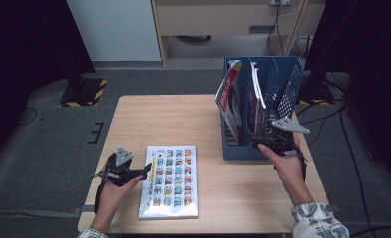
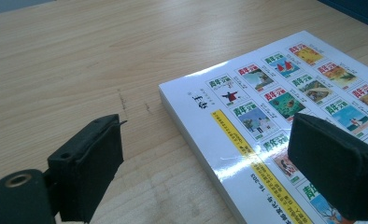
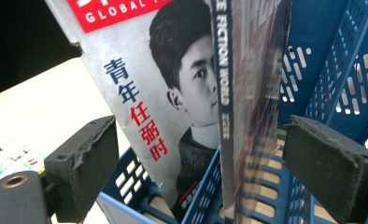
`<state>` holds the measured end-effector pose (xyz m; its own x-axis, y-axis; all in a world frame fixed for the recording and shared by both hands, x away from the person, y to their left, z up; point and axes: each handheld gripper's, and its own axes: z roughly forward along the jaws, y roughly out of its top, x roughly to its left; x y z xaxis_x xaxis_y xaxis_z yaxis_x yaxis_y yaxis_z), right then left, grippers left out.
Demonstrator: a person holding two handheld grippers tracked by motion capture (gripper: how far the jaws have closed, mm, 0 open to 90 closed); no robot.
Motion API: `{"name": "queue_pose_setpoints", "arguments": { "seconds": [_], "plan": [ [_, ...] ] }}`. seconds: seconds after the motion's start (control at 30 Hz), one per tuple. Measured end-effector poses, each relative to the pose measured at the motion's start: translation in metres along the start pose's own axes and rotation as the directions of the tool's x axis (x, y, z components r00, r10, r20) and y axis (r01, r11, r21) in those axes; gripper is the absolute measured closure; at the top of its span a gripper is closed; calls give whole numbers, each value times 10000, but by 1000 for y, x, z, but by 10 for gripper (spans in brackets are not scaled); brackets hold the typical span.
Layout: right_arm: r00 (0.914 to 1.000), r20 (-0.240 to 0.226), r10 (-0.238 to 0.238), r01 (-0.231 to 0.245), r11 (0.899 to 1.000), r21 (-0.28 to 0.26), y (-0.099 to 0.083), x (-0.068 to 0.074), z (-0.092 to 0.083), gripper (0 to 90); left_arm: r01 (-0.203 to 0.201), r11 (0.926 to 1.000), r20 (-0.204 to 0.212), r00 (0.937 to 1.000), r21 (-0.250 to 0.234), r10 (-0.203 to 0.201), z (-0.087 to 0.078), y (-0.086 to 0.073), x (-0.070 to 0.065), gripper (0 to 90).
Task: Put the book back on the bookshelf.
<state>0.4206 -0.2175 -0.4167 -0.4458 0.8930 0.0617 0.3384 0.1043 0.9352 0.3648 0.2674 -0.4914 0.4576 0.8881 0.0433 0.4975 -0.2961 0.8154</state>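
Left gripper (image 1: 143, 172): held low over the tabletop (image 1: 183, 119) near its front-left corner, jaws parted wide with nothing between the pads. In the left gripper view one pad sits over bare wood and the other hangs above the cover, so the jaws straddle the near long edge of the flat book (image 2: 285, 121) without touching it, as far as can be told.

Right gripper (image 1: 261, 142): at the front of the blue file rack (image 1: 283, 74), jaws spread and empty. In the right gripper view they frame the spine of an upright magazine (image 3: 247, 93) but do not bear on it.

Flat book (image 1: 169, 181): lies face up, cover of small picture tiles, close to the front edge of the tabletop, left of centre, its long sides running front to back.

Blue file rack: stands on the right half of the tabletop, towards the right edge. A grey portrait magazine (image 3: 173, 93) leans in its left slot; the upright magazine stands just beside it.

Step in hand, by judgement: the approach to the flat book, ahead of filing it in the rack.

Next move, by judgement: the left jaws must drop to the book's edge and get one pad under it, since it lies flush with the wood; the right gripper may need to part the magazines to open a slot.
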Motion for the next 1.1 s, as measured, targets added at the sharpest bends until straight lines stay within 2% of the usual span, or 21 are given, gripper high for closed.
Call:
{"name": "queue_pose_setpoints", "arguments": {
  "seconds": [0.5, 1.03, 1.1],
  "plan": [
    [9996, -213, -167, 169, 9998, 85, -10, 7, -7, 129, -3, 10000, -16, 10000, 7, 3, 0, 0, 0, 99],
    [9996, 27, -284, 284, 9996, 57, -16, 15, -21, 166, -6, 10000, -10, 10000, 30, 6, 1, 0, 0, 99],
    [9996, -93, -282, 283, 9996, 84, -16, 16, -23, 180, -4, 10000, -2, 10000, 40, 4, 1, 0, -1, 99]
  ]
}}
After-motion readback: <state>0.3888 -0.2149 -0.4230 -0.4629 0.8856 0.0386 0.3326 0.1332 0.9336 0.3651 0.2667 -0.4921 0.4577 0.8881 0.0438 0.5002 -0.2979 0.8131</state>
